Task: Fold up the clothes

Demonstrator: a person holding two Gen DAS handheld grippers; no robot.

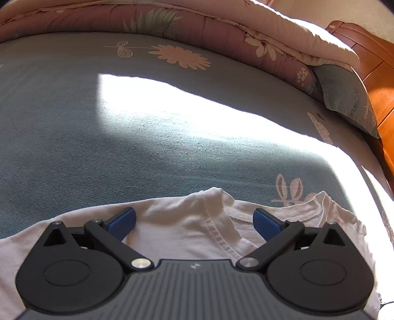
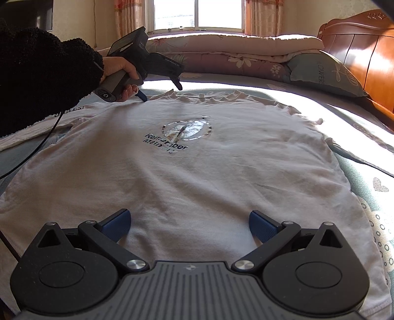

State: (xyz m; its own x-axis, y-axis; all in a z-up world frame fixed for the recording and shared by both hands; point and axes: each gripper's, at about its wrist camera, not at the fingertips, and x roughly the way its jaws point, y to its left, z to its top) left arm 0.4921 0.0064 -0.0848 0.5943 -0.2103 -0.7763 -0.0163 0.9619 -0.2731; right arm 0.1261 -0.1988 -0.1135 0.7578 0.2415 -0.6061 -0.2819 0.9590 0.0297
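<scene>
Left gripper (image 1: 194,222): jaws spread wide, blue pads apart, nothing between them. It hangs low over the neckline and shoulder of the white cotton T-shirt (image 1: 187,229), collar seam running between the pads. From the right wrist view, the same left gripper (image 2: 162,91) sits at the shirt's far left, one blue tip down at the fabric near the collar; whether it touches, cannot tell. A hand (image 2: 120,71) in a black fleece sleeve (image 2: 41,81) holds its grip.

Right gripper (image 2: 188,222): jaws likewise released, over the near hem.

White cotton T-shirt (image 2: 197,177) lies flat, front up, on the blue-grey flower-print bedsheet (image 1: 123,147). Far side: folded pink floral quilt (image 1: 184,22). Far right: blue-grey pillow (image 2: 322,73) against the orange wooden headboard (image 2: 362,54).
</scene>
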